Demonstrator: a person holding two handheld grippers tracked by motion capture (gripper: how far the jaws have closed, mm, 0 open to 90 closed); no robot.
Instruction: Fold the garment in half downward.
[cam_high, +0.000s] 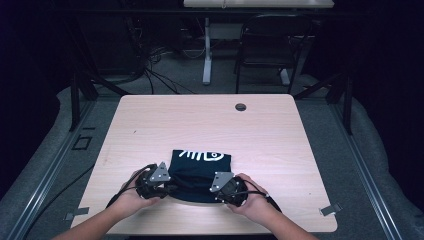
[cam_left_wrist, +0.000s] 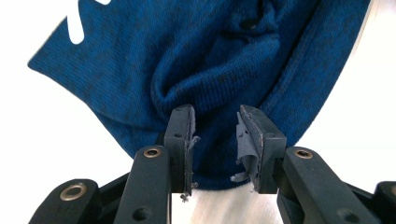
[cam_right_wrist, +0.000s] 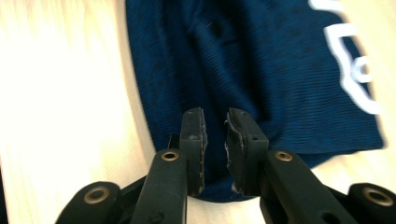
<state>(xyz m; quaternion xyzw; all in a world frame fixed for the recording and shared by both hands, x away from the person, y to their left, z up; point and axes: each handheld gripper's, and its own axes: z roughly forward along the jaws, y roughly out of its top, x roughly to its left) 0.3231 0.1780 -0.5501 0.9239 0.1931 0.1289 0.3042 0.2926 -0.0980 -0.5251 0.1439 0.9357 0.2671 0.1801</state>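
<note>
Folding of a dark blue garment (cam_high: 200, 175) partly done, with both tongs working at its near edge.

Lying as a compact, roughly square bundle near the front middle of the worktop (cam_high: 165, 120), the garment is showing its white print toward the far side, so some folding is looking finished already, though the near part is bunching into soft wrinkles and is not lying flat. The left tongs (cam_left_wrist: 216, 122) are standing narrowly apart with a ridge of knit fabric rising between the jaws, not yet pinched tight. The right tongs (cam_right_wrist: 215, 123) are likewise standing a little apart over the near hem, cloth lying between and under the jaws. Judging from this, a firm grip on the near edge and a final fold or smoothing are remaining.
</note>
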